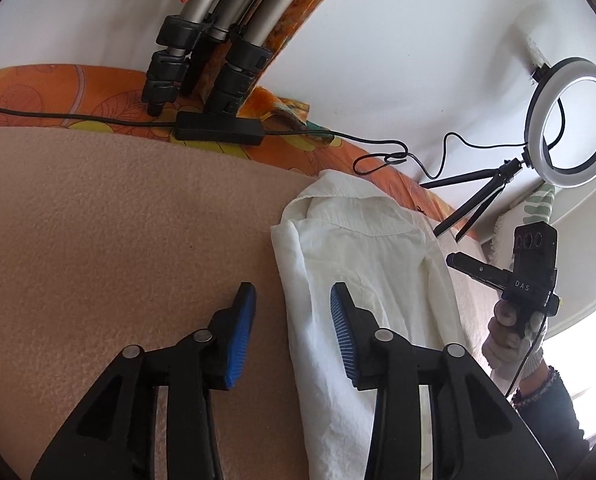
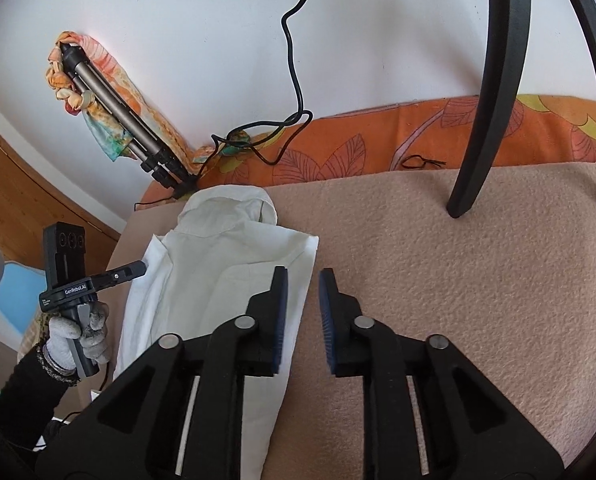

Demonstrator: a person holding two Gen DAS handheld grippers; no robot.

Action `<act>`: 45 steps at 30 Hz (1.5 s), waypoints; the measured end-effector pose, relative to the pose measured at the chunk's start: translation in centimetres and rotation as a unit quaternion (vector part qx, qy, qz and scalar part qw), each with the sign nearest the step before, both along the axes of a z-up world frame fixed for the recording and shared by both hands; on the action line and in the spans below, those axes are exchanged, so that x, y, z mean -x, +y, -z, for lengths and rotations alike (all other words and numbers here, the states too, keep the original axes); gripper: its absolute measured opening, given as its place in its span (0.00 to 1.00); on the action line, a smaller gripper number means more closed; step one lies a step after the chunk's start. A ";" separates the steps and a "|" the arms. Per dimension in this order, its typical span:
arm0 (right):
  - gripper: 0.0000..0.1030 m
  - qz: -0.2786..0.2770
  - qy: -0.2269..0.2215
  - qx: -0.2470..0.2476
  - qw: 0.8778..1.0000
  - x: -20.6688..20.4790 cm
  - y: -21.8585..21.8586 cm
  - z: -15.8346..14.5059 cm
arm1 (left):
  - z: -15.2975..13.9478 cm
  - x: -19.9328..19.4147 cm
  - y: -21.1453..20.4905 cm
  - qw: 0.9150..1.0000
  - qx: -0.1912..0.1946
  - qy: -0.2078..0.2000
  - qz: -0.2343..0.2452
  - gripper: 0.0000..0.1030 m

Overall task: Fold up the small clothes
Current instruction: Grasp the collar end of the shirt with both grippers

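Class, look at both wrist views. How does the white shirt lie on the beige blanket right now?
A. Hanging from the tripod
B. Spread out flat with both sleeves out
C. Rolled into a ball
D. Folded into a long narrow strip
D: the white shirt lies on the beige blanket as a long narrow strip, sides folded in, collar at the far end.

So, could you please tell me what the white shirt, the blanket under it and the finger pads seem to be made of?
Shirt: thin woven cloth, probably cotton or linen; matte, finely crinkled, with soft creases.
Blanket: looks like fleece; a pebbly, fuzzy peach nap with no sheen.
Finger pads: likely rubber or soft plastic; blue, matte, closely ribbed, set in hard black plastic fingers.
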State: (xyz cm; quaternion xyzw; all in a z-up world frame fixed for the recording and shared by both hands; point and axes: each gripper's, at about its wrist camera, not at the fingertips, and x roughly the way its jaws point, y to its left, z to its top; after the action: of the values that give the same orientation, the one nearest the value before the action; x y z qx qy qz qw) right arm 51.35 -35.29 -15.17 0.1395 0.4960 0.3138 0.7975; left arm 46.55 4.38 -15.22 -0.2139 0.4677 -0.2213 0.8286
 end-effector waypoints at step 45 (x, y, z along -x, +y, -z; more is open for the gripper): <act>0.03 -0.091 -0.149 0.093 0.980 8.8 3.1 -14.6 | -12.7 8.1 -4.7 0.979 -0.087 -0.170 0.066 0.02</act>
State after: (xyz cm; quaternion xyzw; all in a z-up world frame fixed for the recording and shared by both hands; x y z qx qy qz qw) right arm 42.54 -32.20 -0.53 -0.0299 0.4091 0.3549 0.8401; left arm 38.43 -0.34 -2.54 -0.0690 0.3503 -0.2669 0.8952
